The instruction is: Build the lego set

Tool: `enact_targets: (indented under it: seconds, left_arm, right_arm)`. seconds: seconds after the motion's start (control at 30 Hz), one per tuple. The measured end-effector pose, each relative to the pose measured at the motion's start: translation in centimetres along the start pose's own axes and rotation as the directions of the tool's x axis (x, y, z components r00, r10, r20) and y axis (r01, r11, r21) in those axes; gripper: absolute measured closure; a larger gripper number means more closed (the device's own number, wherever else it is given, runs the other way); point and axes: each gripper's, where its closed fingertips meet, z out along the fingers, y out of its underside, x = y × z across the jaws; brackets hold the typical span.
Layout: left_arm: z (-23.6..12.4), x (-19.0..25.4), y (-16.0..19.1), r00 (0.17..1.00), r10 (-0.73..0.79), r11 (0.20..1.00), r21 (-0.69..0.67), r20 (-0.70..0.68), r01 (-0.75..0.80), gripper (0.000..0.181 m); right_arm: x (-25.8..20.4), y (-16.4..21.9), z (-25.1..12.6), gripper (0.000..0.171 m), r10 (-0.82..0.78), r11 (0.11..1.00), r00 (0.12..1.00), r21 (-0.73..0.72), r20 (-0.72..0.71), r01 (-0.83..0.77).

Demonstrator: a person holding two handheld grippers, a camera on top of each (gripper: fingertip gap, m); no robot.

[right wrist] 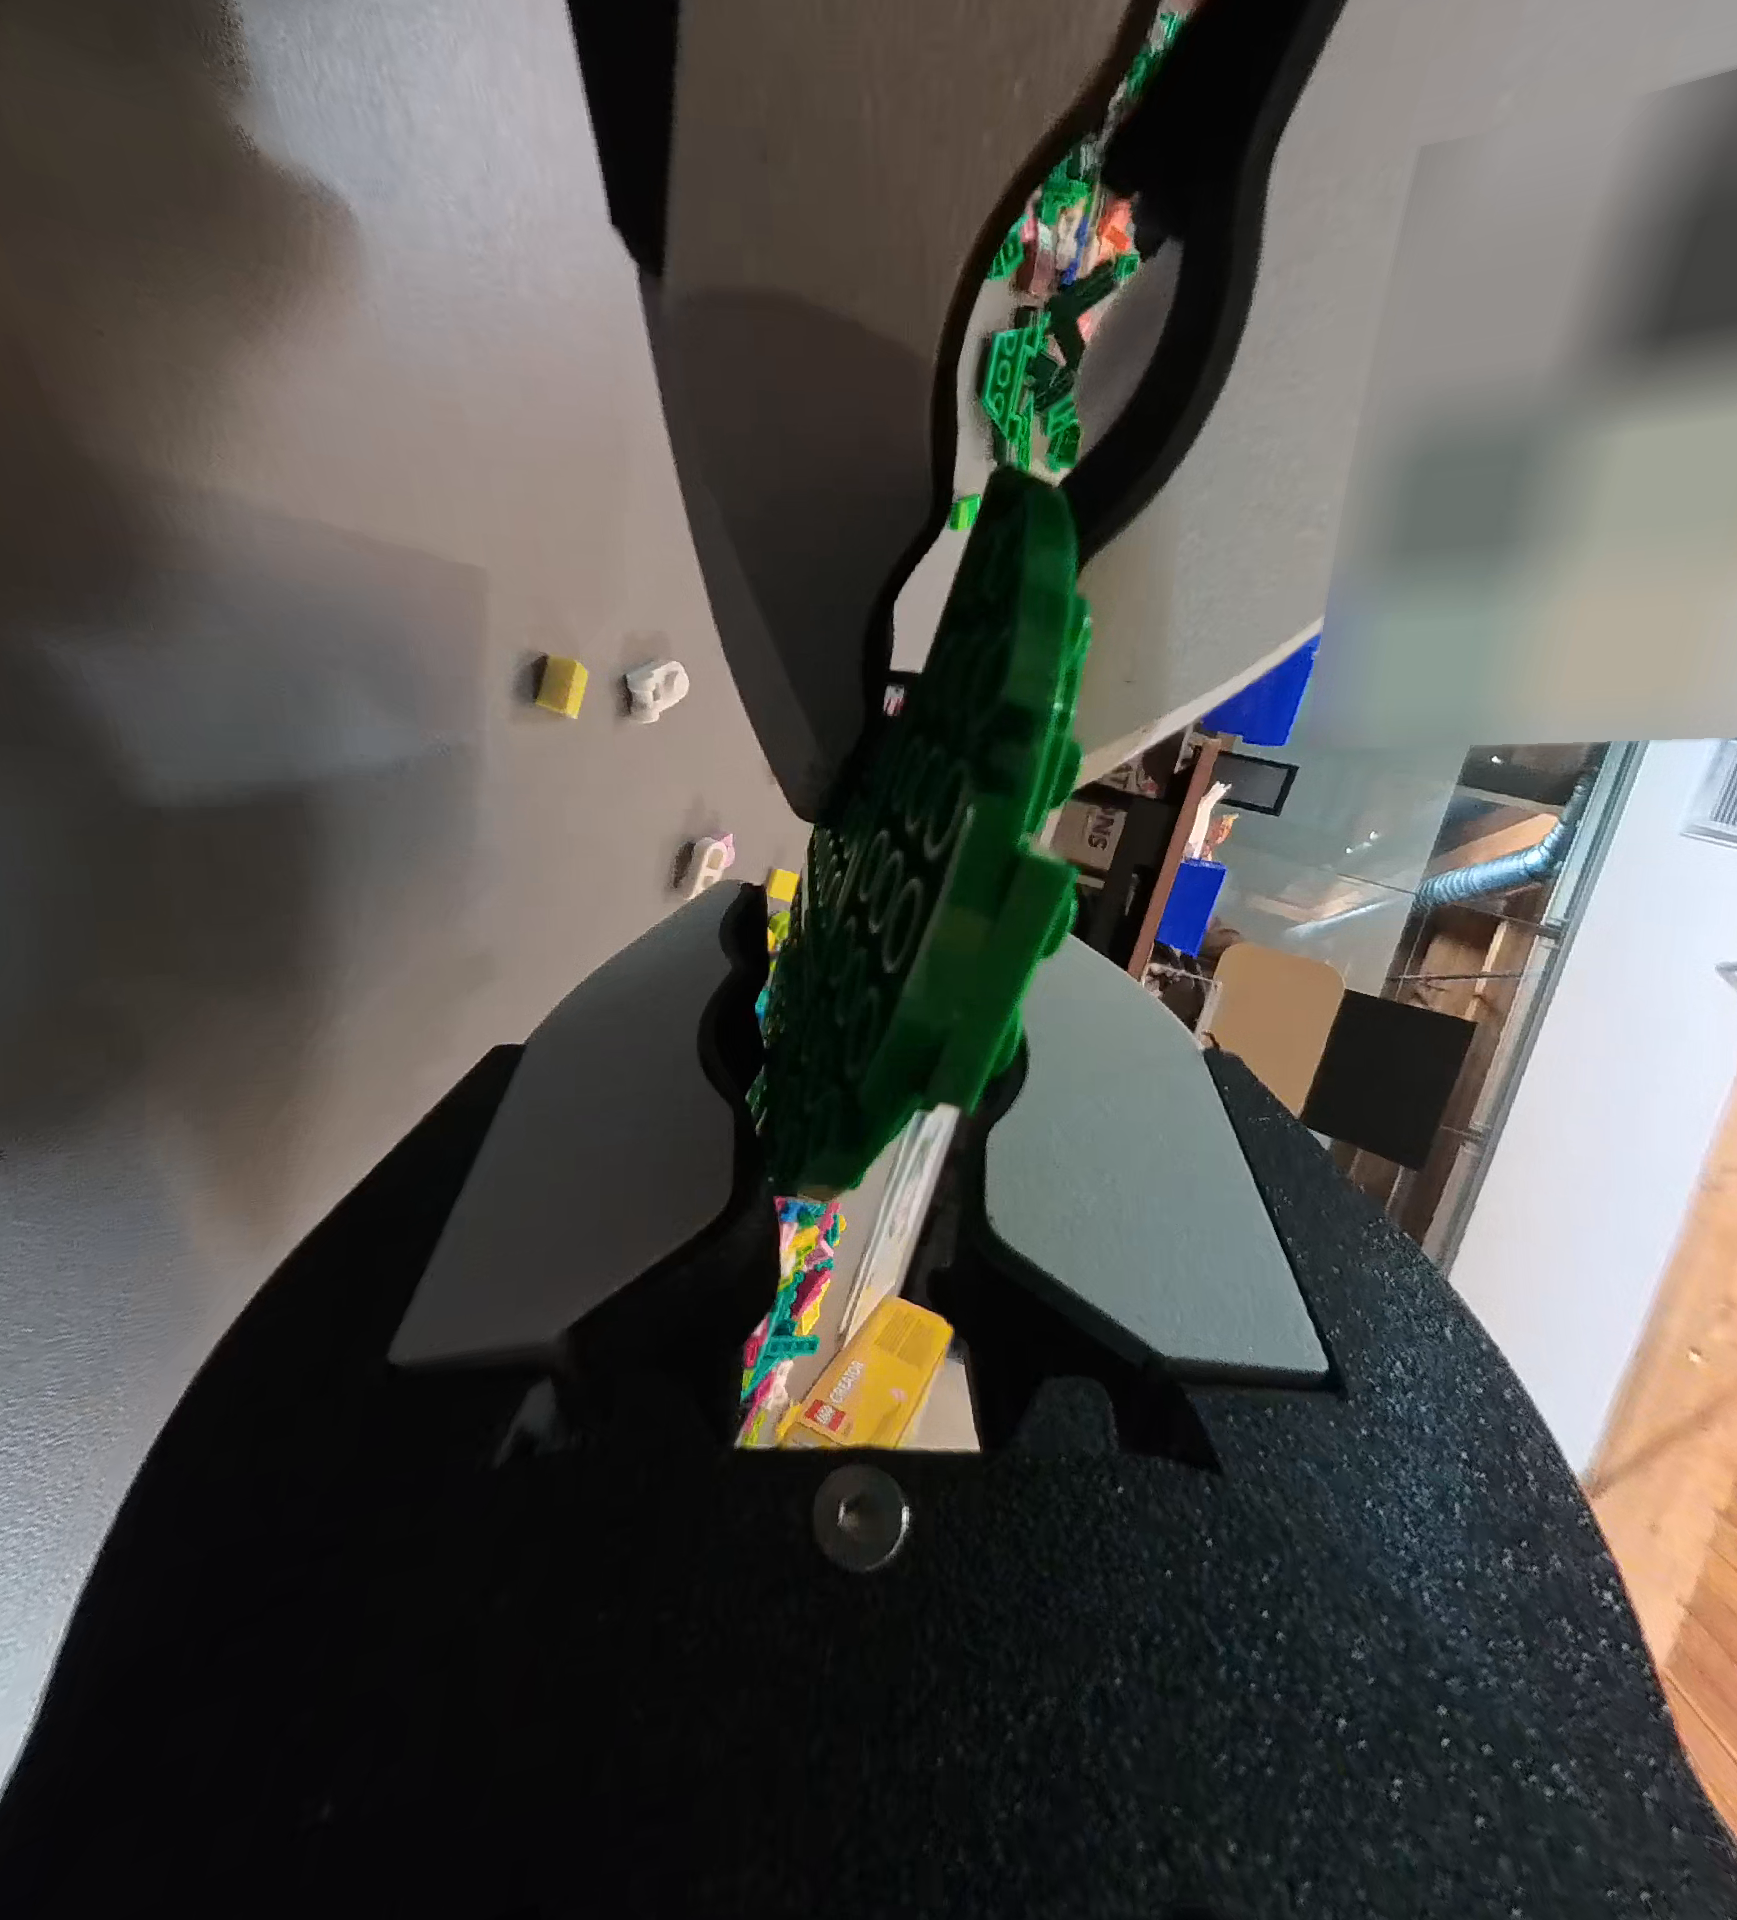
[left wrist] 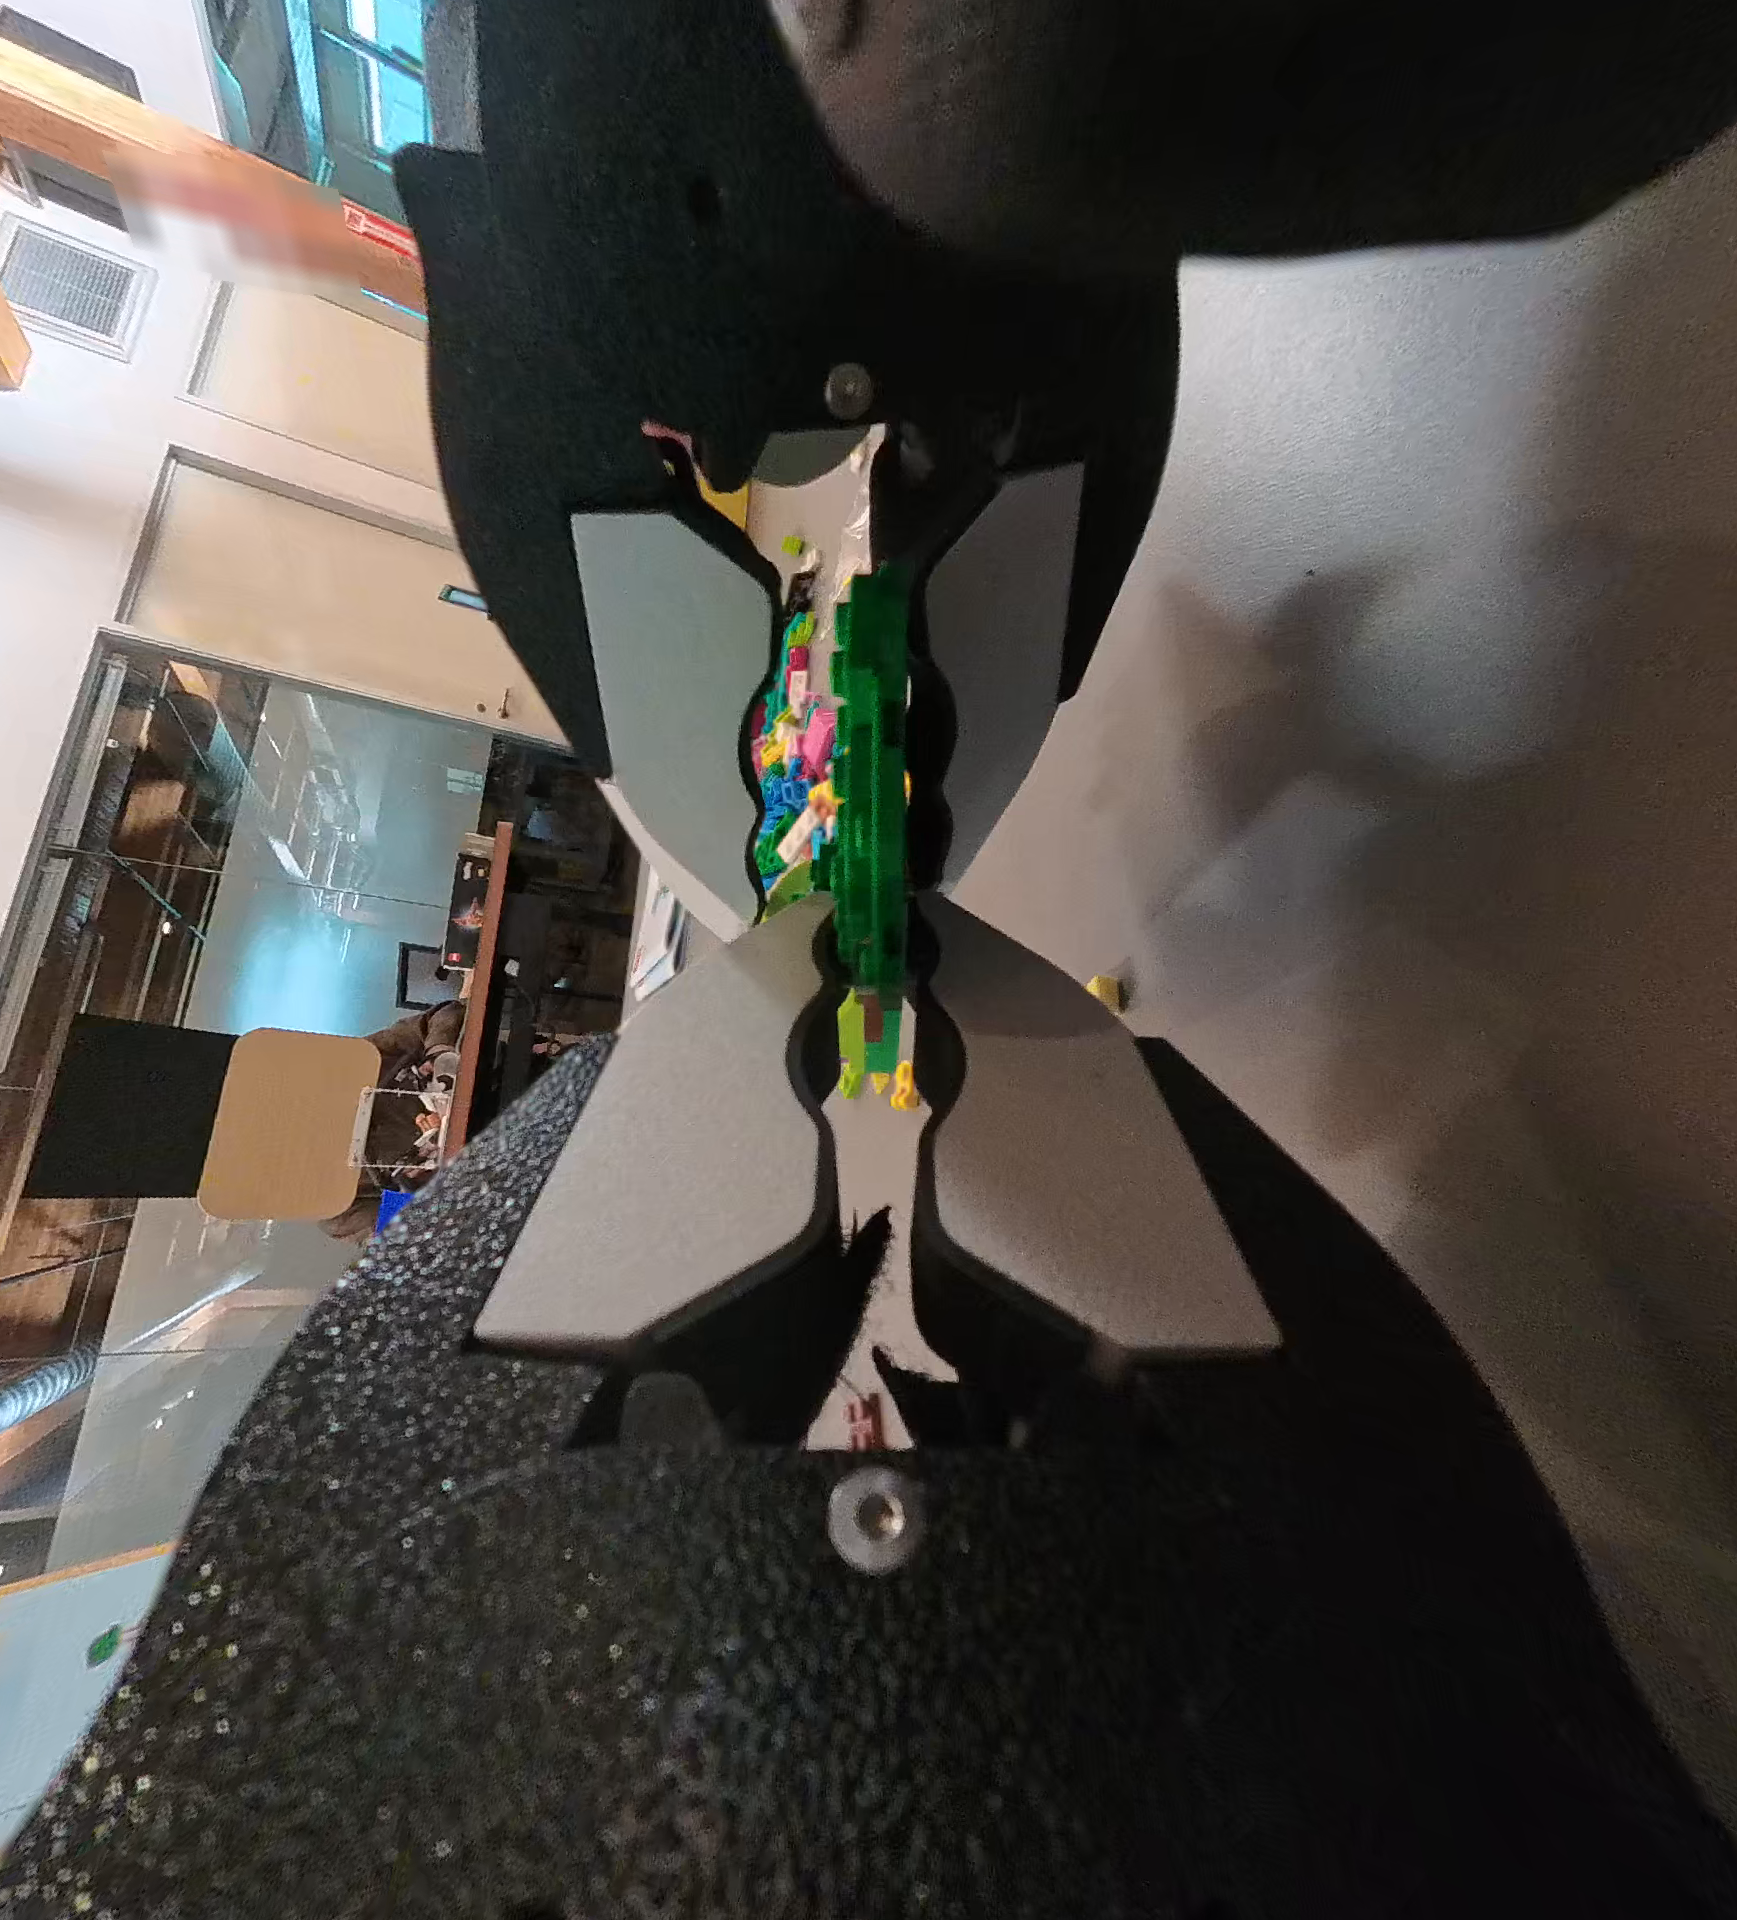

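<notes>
A flat green lego plate assembly [left wrist: 869, 790] is held edge-on in the air between my two grippers, which face each other. My left gripper [left wrist: 872, 925] is shut on one end of it. My right gripper [right wrist: 905, 935] is shut on the other end, where the plate [right wrist: 937, 831] shows its ringed underside. The right gripper also shows at the top of the left wrist view [left wrist: 848, 883]. The left gripper also shows at the top of the right wrist view [right wrist: 1040, 488].
The grey table [left wrist: 1466, 623] carries a pile of pink, blue and lime bricks [right wrist: 791, 1299], a yellow box [right wrist: 874, 1382], a pile of green pieces [right wrist: 1040, 353], a yellow brick [right wrist: 560, 684] and a white piece [right wrist: 656, 688]. A small lime and brown build [left wrist: 869, 1039] lies below the plate.
</notes>
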Motion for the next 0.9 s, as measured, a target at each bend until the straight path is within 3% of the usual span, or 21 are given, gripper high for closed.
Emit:
enact_targets:
  seconds: [0.4, 0.63, 0.9]
  left_arm:
    - [-0.6, -0.5, -0.4, 0.996, -0.087, 0.990, 0.112, 0.031, 0.083, 0.173]
    - [-0.4, 0.6, -0.5, 1.000, -0.019, 0.990, 0.137, 0.019, 0.016, 0.173]
    - [-0.2, 2.2, -1.5, 0.997, 0.079, 0.984, 0.160, 0.006, -0.079, 0.173]
  right_arm:
    - [0.5, -0.9, -0.8, 0.143, 0.287, 0.934, 0.956, 0.204, 0.065, -0.295]
    - [0.0, -0.4, -1.6, 0.141, 0.118, 0.987, 0.981, 0.131, -0.156, -0.098]
    - [-2.2, -0.6, -2.5, 0.135, 0.071, 0.987, 0.995, 0.150, -0.071, -0.060]
